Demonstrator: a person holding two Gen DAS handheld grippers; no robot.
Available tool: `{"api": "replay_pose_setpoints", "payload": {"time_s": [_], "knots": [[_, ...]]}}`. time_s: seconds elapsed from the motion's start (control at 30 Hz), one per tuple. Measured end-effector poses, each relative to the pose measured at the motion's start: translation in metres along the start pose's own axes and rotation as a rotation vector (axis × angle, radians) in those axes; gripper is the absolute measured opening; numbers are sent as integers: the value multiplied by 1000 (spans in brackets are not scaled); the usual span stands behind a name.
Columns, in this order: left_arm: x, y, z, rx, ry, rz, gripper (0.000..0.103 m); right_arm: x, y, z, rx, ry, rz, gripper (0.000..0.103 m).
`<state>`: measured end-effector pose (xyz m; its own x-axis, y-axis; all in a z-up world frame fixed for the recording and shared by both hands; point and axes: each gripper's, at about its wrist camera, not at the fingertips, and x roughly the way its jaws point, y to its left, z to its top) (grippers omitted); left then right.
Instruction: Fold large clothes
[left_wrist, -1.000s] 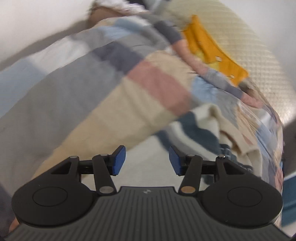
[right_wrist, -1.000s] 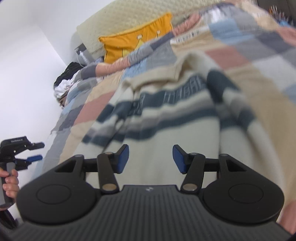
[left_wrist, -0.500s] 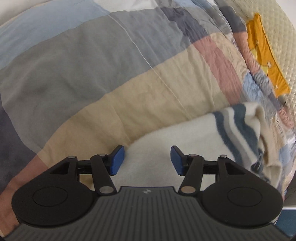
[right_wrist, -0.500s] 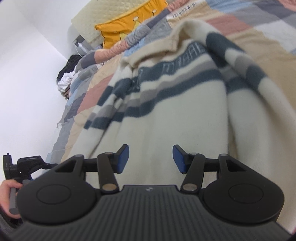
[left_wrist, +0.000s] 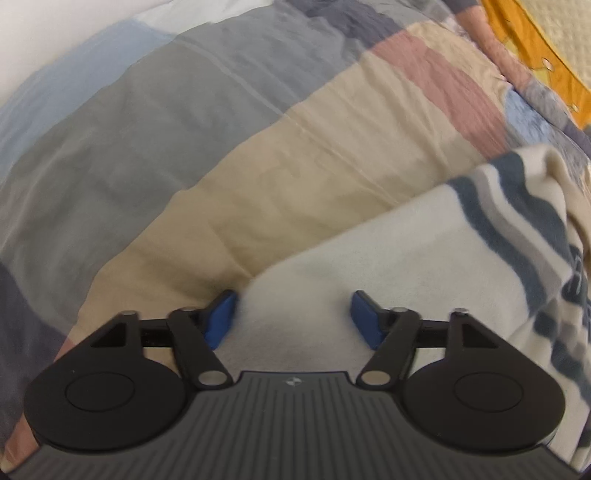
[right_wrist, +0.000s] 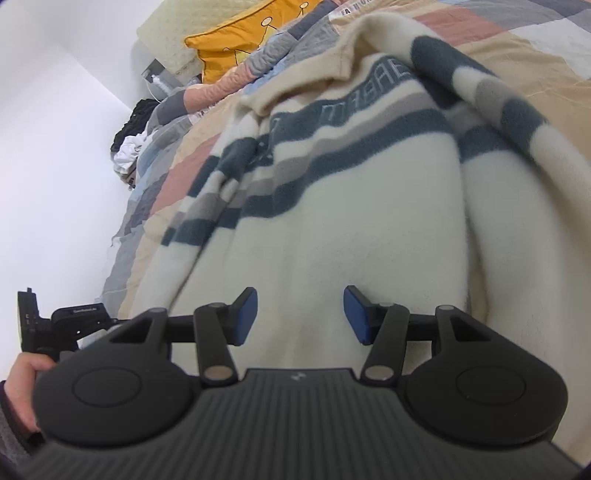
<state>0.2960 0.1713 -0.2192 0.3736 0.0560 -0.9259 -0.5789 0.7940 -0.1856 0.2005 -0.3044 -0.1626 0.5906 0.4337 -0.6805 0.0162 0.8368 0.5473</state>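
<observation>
A: Sweater (right_wrist: 332, 206) lies spread on the quilt (left_wrist: 258, 177), hem nearest, collar far toward the pillow (right_wrist: 236, 48).

B: And the claws?

A: Left gripper (left_wrist: 291, 317) is closing, its 2 blue pads astride the hem's left corner, not yet pinching. Right gripper (right_wrist: 299, 314) stands half open over the hem, holding nothing.

B: Best approach?

A: Probably sink both pads past the thick fleece edge, catch both layers, then close evenly before lifting.

You see a fuzzy, matt fleece sweater (right_wrist: 351, 206) on a thin, creased cotton quilt (left_wrist: 258, 155); the pillow (right_wrist: 240, 40) looks smooth cloth.
</observation>
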Motion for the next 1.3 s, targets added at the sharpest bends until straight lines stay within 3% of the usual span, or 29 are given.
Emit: {"api": "replay_pose_setpoints", "payload": {"time_s": [0.03,0.1,0.17,0.33,0.6,0.77,0.87,1.0,1.1,1.17,1.3], "knots": [[0,-2,1,13,-1,-3,53,0,0,0,0,-1,0,54],[-2,-3,3,45,-8,-21,28,0,0,0,0,-3,0,54],[-10,-5,7,77,-45,-19,24,1,-1,0,-4,-2,-4,54],[-46,-2,42,110,-172,-12,23,2,0,-1,-15,-1,-19,54],[-108,-9,162,116,-424,86,22,5,9,8,-67,-71,-42,56],[-105,-17,228,144,-505,153,22,10,13,14,-106,-99,-77,56],[-78,-15,257,159,-504,216,22,14,17,16,-156,-113,-93,56],[-14,-3,278,164,-440,281,22,22,21,21,-210,-129,-97,56],[36,10,280,158,-360,307,22,31,23,25,-229,-138,-107,56],[80,14,276,240,-235,343,23,37,23,28,-228,-129,-111,56],[106,25,276,221,-230,327,27,51,24,29,-242,-90,-134,55]]}}
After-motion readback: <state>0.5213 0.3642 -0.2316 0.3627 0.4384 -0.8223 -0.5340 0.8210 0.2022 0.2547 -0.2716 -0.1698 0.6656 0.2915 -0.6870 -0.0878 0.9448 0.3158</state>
